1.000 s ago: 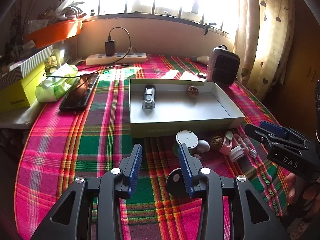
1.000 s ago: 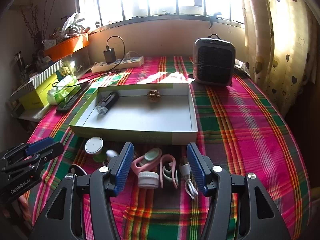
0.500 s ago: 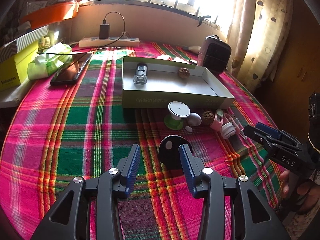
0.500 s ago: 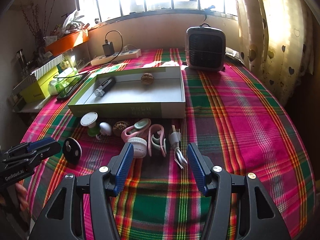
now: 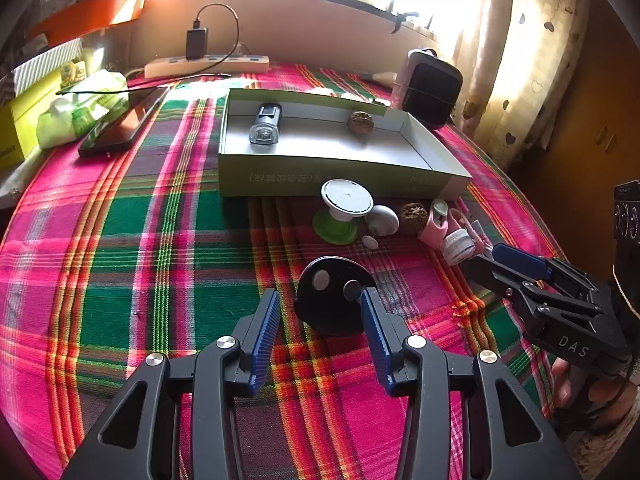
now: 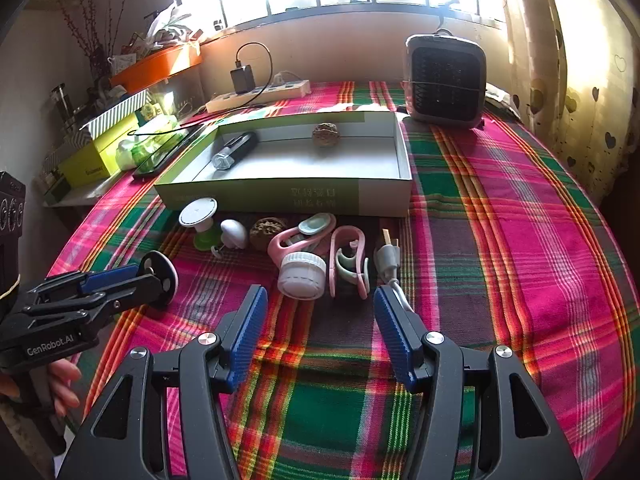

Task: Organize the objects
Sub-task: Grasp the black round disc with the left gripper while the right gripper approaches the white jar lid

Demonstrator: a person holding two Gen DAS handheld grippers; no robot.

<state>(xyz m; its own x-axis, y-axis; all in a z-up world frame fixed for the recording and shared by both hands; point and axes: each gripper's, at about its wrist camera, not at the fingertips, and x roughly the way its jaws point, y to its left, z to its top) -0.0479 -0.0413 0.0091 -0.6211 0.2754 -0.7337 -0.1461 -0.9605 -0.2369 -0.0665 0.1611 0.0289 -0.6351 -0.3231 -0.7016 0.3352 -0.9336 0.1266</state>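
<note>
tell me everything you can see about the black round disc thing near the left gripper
The black disc is a flat, round, matte piece, plastic by the look, with a small white circle and a dark knob on its face. It stands tilted up on its edge on the plaid tablecloth, apart from the clutter nearer the box. The left gripper is opening, its blue pads either side of the disc's near edge; the left pad is clear of it, and right-pad contact is unclear.

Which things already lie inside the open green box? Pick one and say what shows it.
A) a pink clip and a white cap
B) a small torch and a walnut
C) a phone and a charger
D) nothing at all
B: only the small torch and one walnut rest on the floor of the green box; the other small items lie on the cloth in front of it.
</note>
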